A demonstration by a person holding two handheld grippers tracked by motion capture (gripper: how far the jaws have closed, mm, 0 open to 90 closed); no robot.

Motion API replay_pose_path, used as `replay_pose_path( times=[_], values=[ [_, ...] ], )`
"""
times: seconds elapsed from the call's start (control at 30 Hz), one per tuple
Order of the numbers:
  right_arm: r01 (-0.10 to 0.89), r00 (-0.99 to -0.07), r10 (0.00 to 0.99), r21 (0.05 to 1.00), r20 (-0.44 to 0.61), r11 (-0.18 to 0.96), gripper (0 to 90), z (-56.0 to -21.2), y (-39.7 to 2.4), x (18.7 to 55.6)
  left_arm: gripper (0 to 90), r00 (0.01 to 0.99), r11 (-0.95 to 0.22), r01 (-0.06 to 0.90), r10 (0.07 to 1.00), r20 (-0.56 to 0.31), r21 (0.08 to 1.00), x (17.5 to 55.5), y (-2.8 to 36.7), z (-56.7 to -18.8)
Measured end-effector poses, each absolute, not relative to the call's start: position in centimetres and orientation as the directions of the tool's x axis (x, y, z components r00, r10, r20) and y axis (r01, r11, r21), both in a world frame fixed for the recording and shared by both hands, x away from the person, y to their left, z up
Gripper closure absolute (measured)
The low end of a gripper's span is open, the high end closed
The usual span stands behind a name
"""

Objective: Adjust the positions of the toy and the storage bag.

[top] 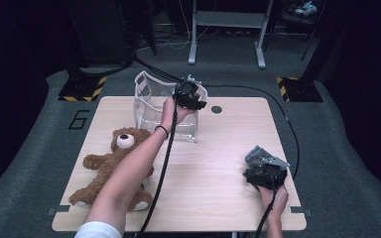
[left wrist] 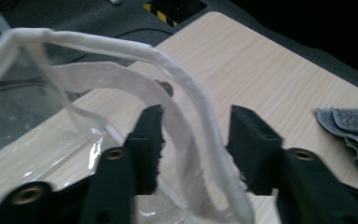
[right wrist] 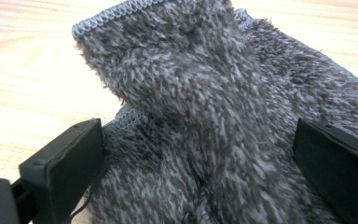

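The clear plastic bag point(top: 166, 109) stands upright near the far edge of the bench point(top: 218, 163), and the left gripper point(left wrist: 193, 135) is up at its mouth, fingers point(left wrist: 149, 140) partly apart with the white fabric-bound rim point(left wrist: 186, 88) running between them, not pinched. That film looks light, floppy and a bit slick; I'd judge the stitched rim or the webbing handle point(left wrist: 107, 77) the only firm places to take hold, since the walls would just crumple.

Near the front right corner, the right gripper point(right wrist: 200, 154) sits low over a grey fluffy cloth point(right wrist: 223, 93), its fingers point(right wrist: 70, 163) wide on either side of the bunched pile without squeezing it. The cloth is soft, shaggy and folded, with an overlocked hem; it should compress easily, so a pinch on the thick fold would hold best.

A brown teddy bear point(top: 114, 166) lies on its back at the left.
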State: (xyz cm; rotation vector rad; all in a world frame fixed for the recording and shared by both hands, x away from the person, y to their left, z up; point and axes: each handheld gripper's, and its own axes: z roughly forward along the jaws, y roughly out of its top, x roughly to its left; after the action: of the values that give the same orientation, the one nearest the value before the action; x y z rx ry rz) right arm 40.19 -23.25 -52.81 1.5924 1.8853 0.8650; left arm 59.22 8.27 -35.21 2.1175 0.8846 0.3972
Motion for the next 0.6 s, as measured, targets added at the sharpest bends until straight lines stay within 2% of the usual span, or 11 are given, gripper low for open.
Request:
replay_pose_path(
  times=[0.13,0.27,0.37,0.47,0.6],
  values=[
    [0.653,-0.173,0.985,0.750,0.016,0.103,2.2,-52.8,-23.2,40.2,35.1,0.683,-0.390,0.475,0.729,-0.051,0.789,59.3,10.4,-34.0],
    [0.659,-0.173,0.985,0.744,0.005,0.112,2.2,-52.8,-23.2,40.1,28.3,0.634,-0.316,0.482,0.770,-0.076,0.817,59.2,13.1,-32.8],
    [0.650,-0.177,0.984,0.751,0.000,0.116,2.2,-52.9,-23.2,40.2,24.6,0.614,-0.293,0.486,0.785,-0.083,0.823,59.1,14.6,-32.4],
    [0.656,-0.173,0.985,0.746,0.001,0.115,2.2,-52.8,-23.2,40.2,22.7,0.569,-0.244,0.498,0.816,-0.101,0.832,59.2,18.0,-31.6],
    [0.655,-0.176,0.984,0.746,-0.003,0.120,2.2,-52.8,-23.2,40.2,21.2,0.517,-0.223,0.504,0.852,-0.084,0.835,59.3,20.8,-30.9]
  ],
)
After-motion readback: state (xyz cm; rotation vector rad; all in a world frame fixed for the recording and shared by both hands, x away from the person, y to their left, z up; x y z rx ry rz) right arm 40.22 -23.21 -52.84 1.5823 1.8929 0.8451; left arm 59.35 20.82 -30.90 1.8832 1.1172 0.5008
